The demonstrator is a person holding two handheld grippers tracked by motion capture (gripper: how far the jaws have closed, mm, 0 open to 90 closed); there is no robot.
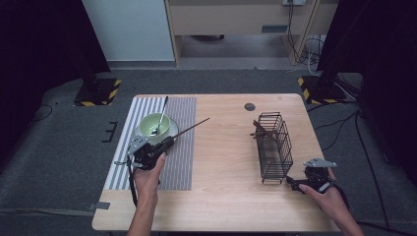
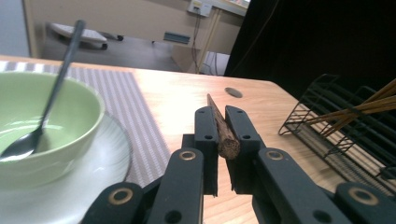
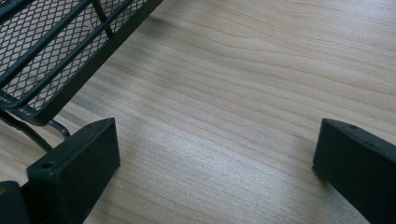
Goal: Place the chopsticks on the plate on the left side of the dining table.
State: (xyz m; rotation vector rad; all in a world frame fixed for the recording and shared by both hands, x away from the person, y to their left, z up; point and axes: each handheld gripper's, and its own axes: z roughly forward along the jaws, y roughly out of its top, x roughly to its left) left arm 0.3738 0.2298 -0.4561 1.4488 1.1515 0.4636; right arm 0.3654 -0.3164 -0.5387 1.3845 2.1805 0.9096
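Observation:
My left gripper [image 1: 169,142] [image 2: 222,122] is shut on a dark wooden chopstick [image 1: 194,125] [image 2: 221,130] that points up and right across the striped mat [image 1: 182,147]. Just left of it a green bowl [image 1: 153,125] [image 2: 51,121] sits on a pale plate [image 2: 107,158], with a spoon [image 1: 161,118] [image 2: 49,107] leaning in it. My right gripper [image 1: 291,182] [image 3: 215,154] rests open on the bare wood beside the near end of the black wire basket [image 1: 275,145] [image 3: 51,51]. More chopsticks [image 2: 359,109] lie in that basket.
A round grommet [image 1: 250,106] [image 2: 233,92] sits in the wooden table [image 1: 221,162] near its far edge. Bare wood lies between the mat and the basket. Black stands with hazard-striped feet [image 1: 96,93] flank the table's far corners.

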